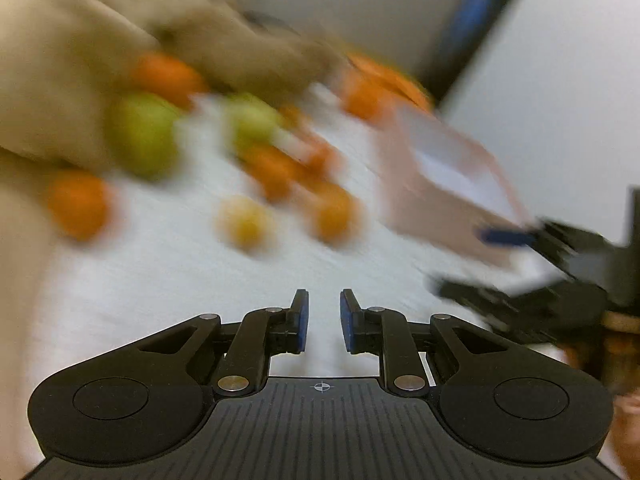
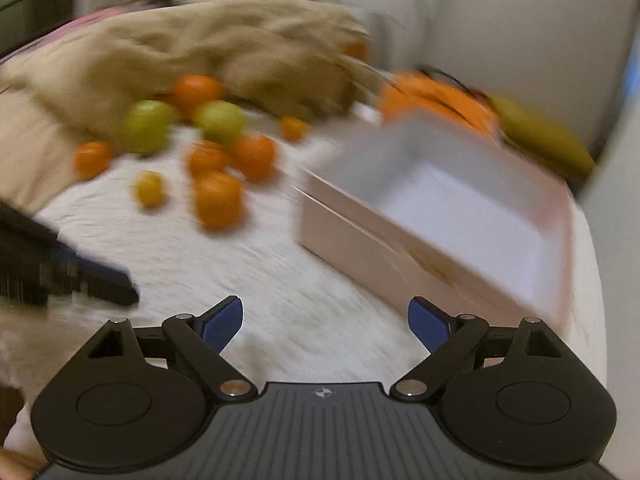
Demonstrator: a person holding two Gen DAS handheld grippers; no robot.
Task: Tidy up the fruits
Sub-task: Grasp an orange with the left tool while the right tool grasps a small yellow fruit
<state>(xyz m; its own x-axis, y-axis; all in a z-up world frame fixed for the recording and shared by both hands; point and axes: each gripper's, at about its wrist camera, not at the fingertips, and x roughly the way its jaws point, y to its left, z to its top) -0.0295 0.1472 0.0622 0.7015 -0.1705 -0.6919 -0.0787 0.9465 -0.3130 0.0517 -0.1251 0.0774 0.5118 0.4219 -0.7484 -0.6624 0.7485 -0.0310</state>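
Showing right view only — banana [image 2: 548, 136]

Bedding and background, both views blurred

A white textured cover [image 2: 280, 280] spreads across the surface; a crumpled tan blanket [image 2: 208, 48] lies heaped along its far edge and left side. An orange bag [image 2: 440, 96] sits at the far right corner, by the pale wall [image 2: 500, 8].

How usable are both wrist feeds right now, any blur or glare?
Left wrist view: heavy motion blur smears the fruits and box; only the left gripper is sharp. Right wrist view: similar smear, though the box and oranges remain recognizable; right gripper crisp. No glare; fisheye bending at edges.
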